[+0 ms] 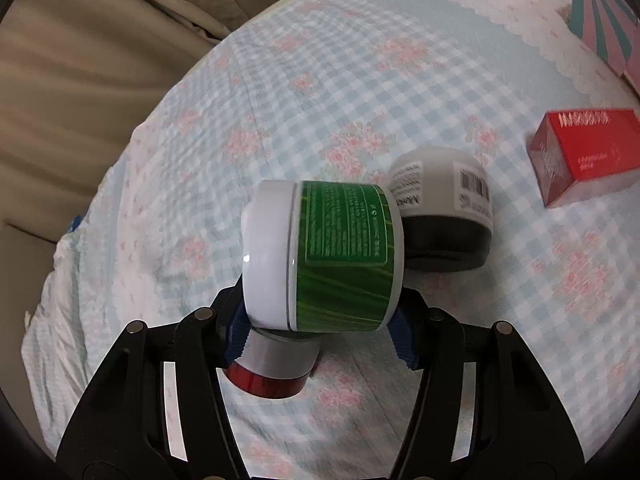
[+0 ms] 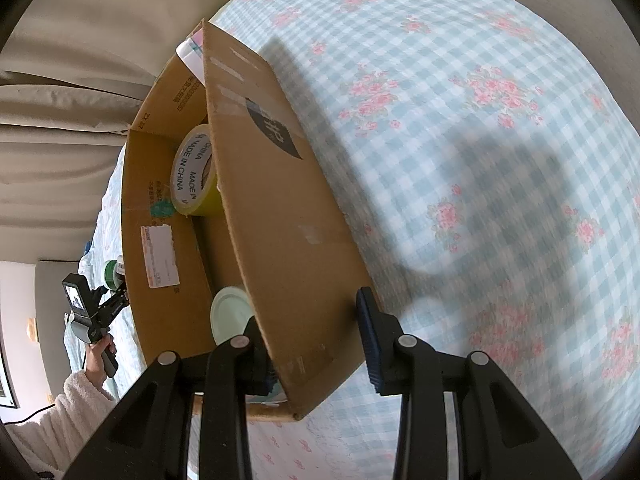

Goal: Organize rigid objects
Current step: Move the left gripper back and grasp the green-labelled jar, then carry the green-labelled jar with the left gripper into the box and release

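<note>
My left gripper (image 1: 320, 332) is shut on a jar with a white lid and green label (image 1: 324, 256), held sideways above the bed. Below it lies a small jar with a grey lid and red base (image 1: 272, 368). A grey and black jar (image 1: 440, 216) lies just behind the green one. My right gripper (image 2: 316, 344) is open, its fingers straddling the near wall of a cardboard box (image 2: 280, 216). Inside the box are a yellow tape roll (image 2: 196, 172) and a pale green round lid (image 2: 230, 314). The left gripper (image 2: 116, 304) shows far left in the right wrist view.
A red box (image 1: 584, 156) lies at the right on the blue checked floral bedspread (image 1: 360, 80). A pink and teal striped box (image 1: 604, 20) sits at the top right. Beige curtains (image 1: 80, 80) hang beyond the bed edge.
</note>
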A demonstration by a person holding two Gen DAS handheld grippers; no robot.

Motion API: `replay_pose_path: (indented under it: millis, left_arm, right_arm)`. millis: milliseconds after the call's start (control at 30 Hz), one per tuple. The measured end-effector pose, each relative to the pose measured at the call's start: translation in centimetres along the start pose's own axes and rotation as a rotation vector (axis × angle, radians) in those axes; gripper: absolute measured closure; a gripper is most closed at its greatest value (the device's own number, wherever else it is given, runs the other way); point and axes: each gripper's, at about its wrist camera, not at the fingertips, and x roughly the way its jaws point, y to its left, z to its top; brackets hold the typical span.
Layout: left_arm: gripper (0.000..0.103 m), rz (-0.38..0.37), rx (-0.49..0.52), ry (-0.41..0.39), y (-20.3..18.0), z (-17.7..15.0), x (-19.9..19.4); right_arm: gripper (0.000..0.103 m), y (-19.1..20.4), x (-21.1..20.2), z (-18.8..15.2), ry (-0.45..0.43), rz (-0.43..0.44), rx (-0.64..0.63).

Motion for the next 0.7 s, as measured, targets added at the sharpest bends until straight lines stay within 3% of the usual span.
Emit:
replay_pose_path:
  millis: [333, 700]
  left_arm:
    - [0.05, -0.081, -0.124, 0.003, 1.4, 0.4, -2.4]
    - [0.05, -0.142, -0.315, -0.047, 3.1, 1.6, -9.4]
  right_arm:
    - [0.071, -0.2, 0.0, 0.1, 0.003, -0.003, 0.012]
    - [0.071, 0.3, 0.5, 0.6, 0.024, -0.013, 0.017]
